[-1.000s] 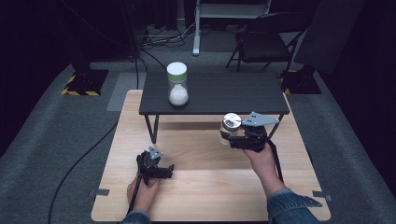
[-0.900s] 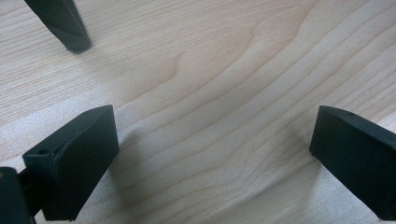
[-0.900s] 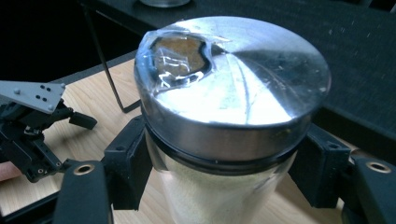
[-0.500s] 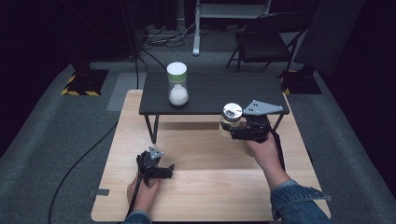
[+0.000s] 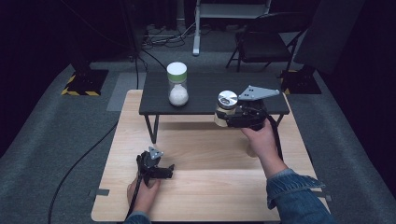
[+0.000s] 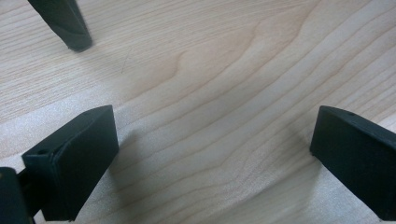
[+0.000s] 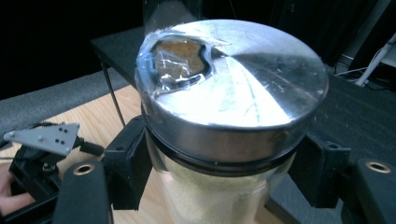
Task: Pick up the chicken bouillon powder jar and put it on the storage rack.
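High view: my right gripper [image 5: 223, 116] clamps the jar [image 5: 226, 106] right of centre, seemingly just above the shelf [image 5: 205, 93] edge. Left gripper view: jaws wide apart, empty, over the table [image 6: 210, 93]. Right gripper view: jar [image 7: 224, 140] centred between closed jaws.

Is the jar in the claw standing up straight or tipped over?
Upright. In the right gripper view the jar sits between the right claw's jaws with its silver lid facing up, and the pale grains stay below it.
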Available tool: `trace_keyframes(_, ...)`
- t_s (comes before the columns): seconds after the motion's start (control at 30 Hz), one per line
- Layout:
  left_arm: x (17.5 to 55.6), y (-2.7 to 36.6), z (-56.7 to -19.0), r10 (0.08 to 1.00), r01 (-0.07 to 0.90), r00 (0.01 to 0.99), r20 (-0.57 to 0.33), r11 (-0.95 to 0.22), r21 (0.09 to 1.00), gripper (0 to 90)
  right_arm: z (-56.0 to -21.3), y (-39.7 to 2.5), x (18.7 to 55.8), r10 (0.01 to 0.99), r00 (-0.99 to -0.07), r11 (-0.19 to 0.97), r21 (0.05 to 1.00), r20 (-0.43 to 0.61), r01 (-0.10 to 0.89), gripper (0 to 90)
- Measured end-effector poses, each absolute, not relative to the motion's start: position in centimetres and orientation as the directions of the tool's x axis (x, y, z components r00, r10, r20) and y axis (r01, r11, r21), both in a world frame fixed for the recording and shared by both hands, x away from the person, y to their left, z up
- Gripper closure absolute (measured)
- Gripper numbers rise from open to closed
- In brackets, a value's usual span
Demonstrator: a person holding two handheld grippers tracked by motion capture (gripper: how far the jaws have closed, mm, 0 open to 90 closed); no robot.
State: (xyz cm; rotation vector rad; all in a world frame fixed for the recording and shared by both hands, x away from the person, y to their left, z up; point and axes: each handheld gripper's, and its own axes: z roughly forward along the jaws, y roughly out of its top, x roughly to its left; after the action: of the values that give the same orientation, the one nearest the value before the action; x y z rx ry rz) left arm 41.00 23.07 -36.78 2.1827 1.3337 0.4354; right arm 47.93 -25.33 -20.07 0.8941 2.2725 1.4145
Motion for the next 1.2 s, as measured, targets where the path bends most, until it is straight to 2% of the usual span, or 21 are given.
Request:
trace_keyframes(0.3, 41.0, 23.1, -36.8, 0.888, 0.714, 0.460, -0.004, -0.367, 0.596, 0.9, -19.4, -23.9, 48.9, 0.669, -0.742, 0.310, 0.892, 0.042, 0.330, 30.1)
trace_keyframes(1.2, 40.8, 23.1, -36.7, 0.887, 0.714, 0.462, -0.006, -0.367, 0.596, 0.9, -19.1, -21.6, 53.5, 0.728, -0.684, 0.302, 0.870, 0.054, 0.390, 30.1)
